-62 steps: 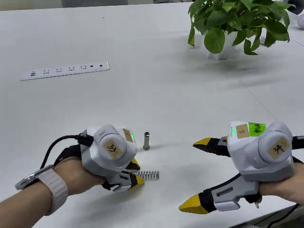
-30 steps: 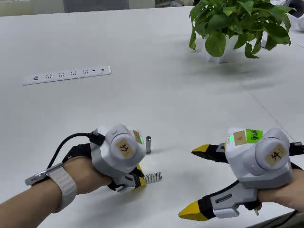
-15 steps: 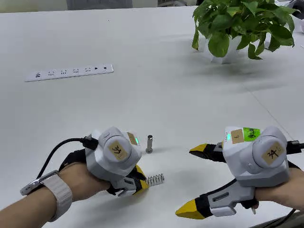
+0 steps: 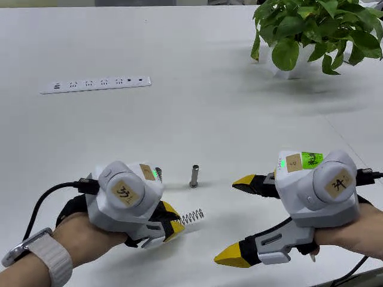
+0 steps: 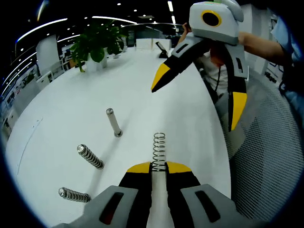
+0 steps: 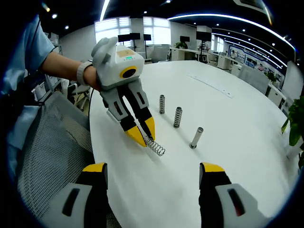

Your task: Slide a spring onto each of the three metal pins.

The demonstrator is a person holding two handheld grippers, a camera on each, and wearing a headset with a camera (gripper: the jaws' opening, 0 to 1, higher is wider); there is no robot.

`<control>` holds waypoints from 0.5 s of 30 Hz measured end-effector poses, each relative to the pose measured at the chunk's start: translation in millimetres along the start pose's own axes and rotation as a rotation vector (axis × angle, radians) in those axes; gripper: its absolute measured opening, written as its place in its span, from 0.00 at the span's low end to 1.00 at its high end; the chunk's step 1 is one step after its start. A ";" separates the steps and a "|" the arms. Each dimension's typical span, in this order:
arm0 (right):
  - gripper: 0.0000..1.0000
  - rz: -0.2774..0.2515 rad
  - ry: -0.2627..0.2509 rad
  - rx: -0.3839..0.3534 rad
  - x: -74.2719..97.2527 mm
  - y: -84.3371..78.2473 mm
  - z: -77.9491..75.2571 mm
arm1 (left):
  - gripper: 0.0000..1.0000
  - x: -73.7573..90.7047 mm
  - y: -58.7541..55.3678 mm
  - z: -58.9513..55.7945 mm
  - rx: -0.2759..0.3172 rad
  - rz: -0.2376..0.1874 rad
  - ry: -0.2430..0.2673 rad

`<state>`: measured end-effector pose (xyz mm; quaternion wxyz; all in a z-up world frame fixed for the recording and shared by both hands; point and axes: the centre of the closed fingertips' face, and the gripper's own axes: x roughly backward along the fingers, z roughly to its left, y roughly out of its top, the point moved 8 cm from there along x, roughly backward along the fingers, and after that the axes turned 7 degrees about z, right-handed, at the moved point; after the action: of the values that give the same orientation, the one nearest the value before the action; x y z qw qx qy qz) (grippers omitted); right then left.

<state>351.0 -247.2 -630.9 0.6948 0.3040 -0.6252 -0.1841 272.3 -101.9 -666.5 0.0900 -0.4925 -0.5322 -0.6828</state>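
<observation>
Left gripper [image 4: 170, 221]: closed on the near end of a spring [image 4: 191, 216], held low over the white table [image 4: 239, 107].
Spring: sticks out past the yellow tips toward 2 o'clock in the head view. Whether its free end touches the table cannot be told.
Bare pin [image 4: 194, 176]: stands upright on the table at 12 o'clock from the spring's free end, near it but apart. Nothing is around it.
Second pin [image 5: 90, 156]: in the left gripper view, at 8 o'clock from the bare pin, with a spring coiled around it.
Third pin [image 5: 74, 194]: at 7 o'clock from the second, also wearing a spring. The three pins form a rough line.
Right gripper [image 4: 234, 220]: jaws spread wide, holding nothing. It hangs at 3 o'clock from the spring, well apart, with its tips aimed toward 9 o'clock.
Power strip [image 4: 96, 85]: lies flat at 11 o'clock, far from the pins.
Plant [image 4: 317, 27]: in a white pot at 1 o'clock, at the far side.
</observation>
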 end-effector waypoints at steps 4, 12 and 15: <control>0.79 0.002 0.017 0.020 -2.5 6.8 3.1 | 0.09 8.5 -7.6 -3.0 0.016 -0.030 0.010; 0.74 0.032 0.075 0.083 -10.6 15.0 13.1 | 0.09 21.0 -19.9 -16.0 0.003 -0.100 -0.016; 0.68 0.034 0.105 0.086 -12.8 19.5 15.5 | 0.09 25.5 -23.5 -19.6 -0.013 -0.115 -0.018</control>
<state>331.4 -227.4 -627.3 0.7160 0.3322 -0.6003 -0.1288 233.1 -97.8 -660.9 0.0425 -0.4677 -0.5560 -0.6858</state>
